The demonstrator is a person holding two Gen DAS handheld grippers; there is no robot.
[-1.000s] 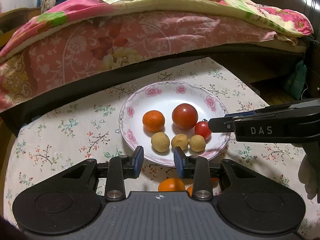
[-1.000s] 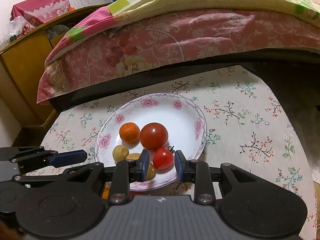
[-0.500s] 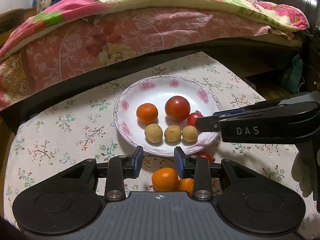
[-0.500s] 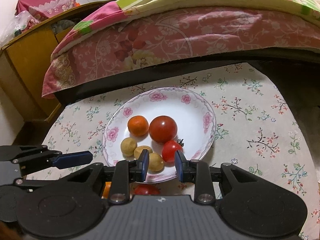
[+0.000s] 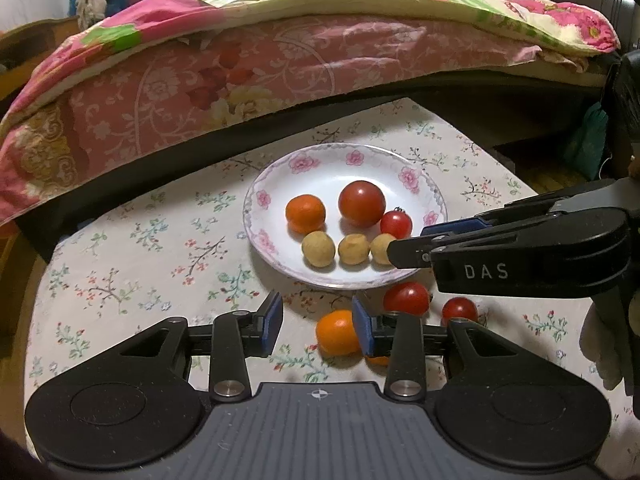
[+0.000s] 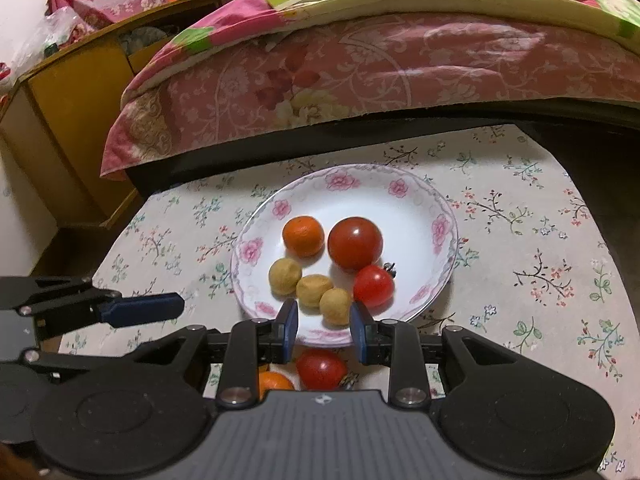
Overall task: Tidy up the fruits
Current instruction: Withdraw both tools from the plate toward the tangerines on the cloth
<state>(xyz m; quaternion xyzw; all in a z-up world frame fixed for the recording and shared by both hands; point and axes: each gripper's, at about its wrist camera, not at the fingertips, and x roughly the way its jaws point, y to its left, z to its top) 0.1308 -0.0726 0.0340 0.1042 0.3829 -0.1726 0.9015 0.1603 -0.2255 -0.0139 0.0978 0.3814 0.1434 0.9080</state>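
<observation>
On the floral tablecloth (image 5: 120, 272) sits the flowered plate (image 5: 332, 160), toward the far edge beside the bed's pink quilt (image 5: 240, 76). In the plate: a tangerine (image 5: 305, 213), a large tomato (image 5: 362, 203), a small tomato (image 5: 396, 224), and along the near rim three tan round fruits (image 5: 318, 249) in a row. Outside the plate, toward the near edge, a loose tangerine (image 5: 337, 332), one loose tomato (image 5: 406, 298) just off the rim, and another tomato (image 5: 459, 309) to its right.

The left gripper (image 5: 317, 328) hangs low over the cloth, jaws wide apart and holding nothing, the loose tangerine against its right blue pad. The right gripper (image 6: 324, 328) is over the plate's near rim, jaws parted and empty, the nearest tan fruit showing between them. From the left camera it reaches in from the right, its tip covering part of that fruit.
</observation>
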